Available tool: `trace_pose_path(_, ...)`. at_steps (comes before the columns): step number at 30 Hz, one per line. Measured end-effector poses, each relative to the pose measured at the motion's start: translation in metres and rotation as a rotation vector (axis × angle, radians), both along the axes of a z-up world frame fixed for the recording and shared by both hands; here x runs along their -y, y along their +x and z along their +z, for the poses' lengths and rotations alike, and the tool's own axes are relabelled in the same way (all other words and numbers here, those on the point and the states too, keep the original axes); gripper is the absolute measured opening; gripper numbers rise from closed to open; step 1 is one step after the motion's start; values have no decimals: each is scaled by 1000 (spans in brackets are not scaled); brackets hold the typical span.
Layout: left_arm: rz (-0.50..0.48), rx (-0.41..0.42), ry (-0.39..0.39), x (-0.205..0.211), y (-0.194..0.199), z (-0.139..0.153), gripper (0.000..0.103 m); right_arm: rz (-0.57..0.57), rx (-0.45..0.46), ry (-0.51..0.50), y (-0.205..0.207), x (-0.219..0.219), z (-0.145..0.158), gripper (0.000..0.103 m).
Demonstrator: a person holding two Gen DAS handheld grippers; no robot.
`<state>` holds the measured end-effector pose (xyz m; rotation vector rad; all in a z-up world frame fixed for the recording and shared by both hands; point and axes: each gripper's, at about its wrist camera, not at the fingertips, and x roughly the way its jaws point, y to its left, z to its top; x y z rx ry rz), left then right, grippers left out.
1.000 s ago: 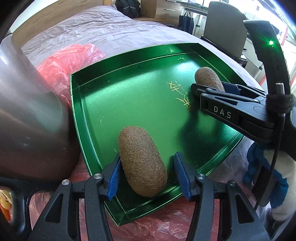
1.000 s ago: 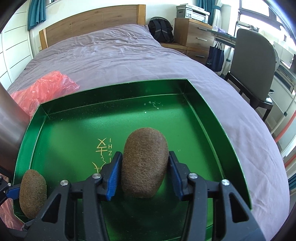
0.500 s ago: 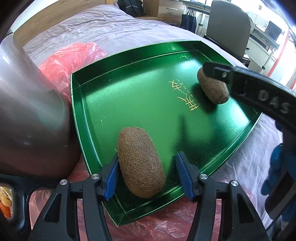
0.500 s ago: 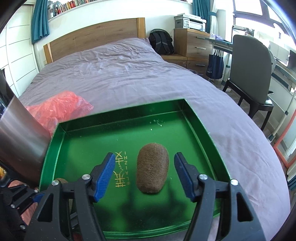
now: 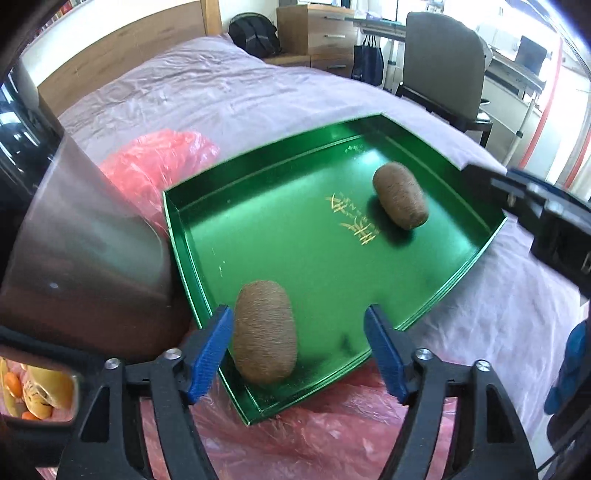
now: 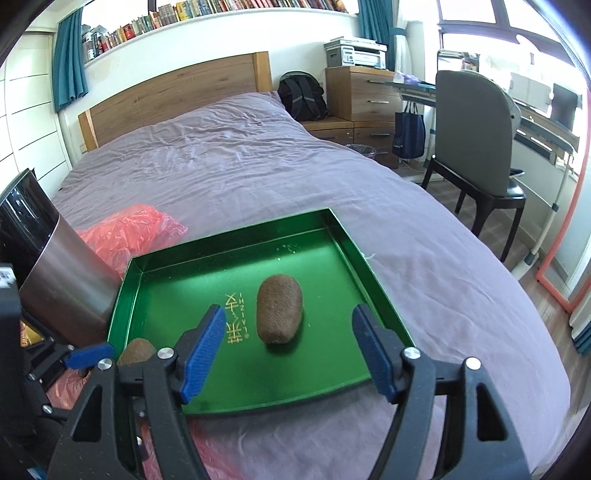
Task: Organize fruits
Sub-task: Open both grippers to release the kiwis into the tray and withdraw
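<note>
Two fuzzy brown oval kiwis are lying in the shallow green metal tray [image 5: 476,254] on the purple bed [image 6: 258,162]. The left claw [image 5: 299,349] is gaping wide, the near kiwi [image 5: 265,336] sitting loose beside its left pad. The right claw [image 6: 288,350] is hanging open above the far kiwi [image 6: 279,309]. Only the left view is showing oranges [image 5: 14,384] beside the steel bin [image 5: 85,251]; only the right is showing the bookshelf [image 6: 207,14].
</note>
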<state>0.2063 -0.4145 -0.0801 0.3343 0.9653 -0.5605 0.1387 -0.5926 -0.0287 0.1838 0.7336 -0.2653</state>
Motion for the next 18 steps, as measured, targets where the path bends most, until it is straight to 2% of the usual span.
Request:
trace_pose_path(1,-2,10,-1,0,-2,4,79,-6,-1,4,-4,0,1,70)
trace_pose_path(5,-7,40,-16,-6,-7,23,81,-33,0,30,-25,2,2,73)
trace_pose_path(11,-9,63,-43,-22,-33,45,82,-68,-8,69,-55,2,2,74)
trace_pose_path(18,1,104,-22,-38,-68,60,82,-95,-1,113,-91,-3,7,74)
